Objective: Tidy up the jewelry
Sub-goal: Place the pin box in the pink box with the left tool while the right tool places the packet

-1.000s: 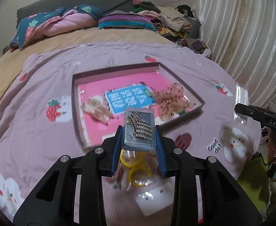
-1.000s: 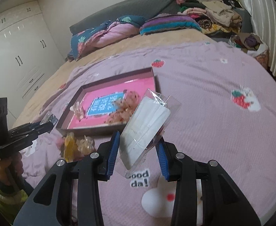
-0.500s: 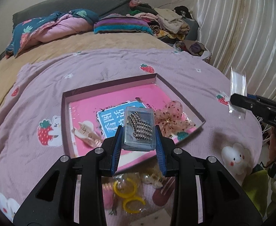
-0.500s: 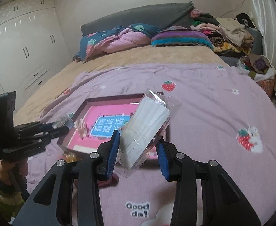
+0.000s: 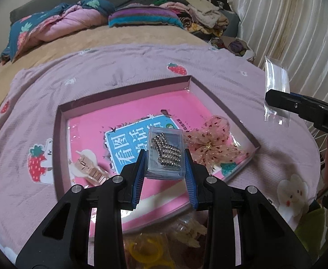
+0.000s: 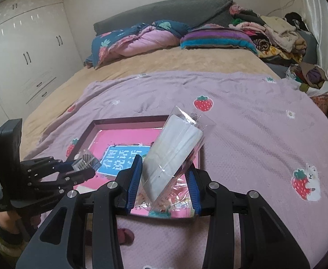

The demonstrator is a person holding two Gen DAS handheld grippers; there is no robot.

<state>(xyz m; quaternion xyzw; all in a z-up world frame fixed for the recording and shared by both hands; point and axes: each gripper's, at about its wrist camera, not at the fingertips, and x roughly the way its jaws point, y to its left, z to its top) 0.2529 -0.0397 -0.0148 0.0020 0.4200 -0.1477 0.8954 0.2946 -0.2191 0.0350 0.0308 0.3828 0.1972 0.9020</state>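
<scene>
My left gripper [image 5: 164, 172] is shut on a clear plastic case of rhinestone jewelry [image 5: 165, 154] and holds it above the near part of the pink shallow tray [image 5: 123, 94]. In the tray lie a beige hair claw [image 5: 89, 165] and a pink dotted bow [image 5: 213, 139]. My right gripper [image 6: 165, 179] is shut on a clear plastic bag with a white card [image 6: 175, 152], held above the tray's near edge [image 6: 128, 120]. The left gripper with its case [image 6: 85, 161] shows at the left of the right wrist view.
Yellow hair rings [image 5: 148, 253] and a clear claw clip [image 5: 188, 226] lie on the purple strawberry blanket [image 5: 96, 71] in front of the tray. Folded bedding [image 6: 141, 38] and a clothes pile [image 6: 273, 33] lie at the far end. Curtains [image 5: 298, 22] hang at right.
Both grippers have moved forward over the tray with their loads still held. The tray now appears closer and larger in both views.
</scene>
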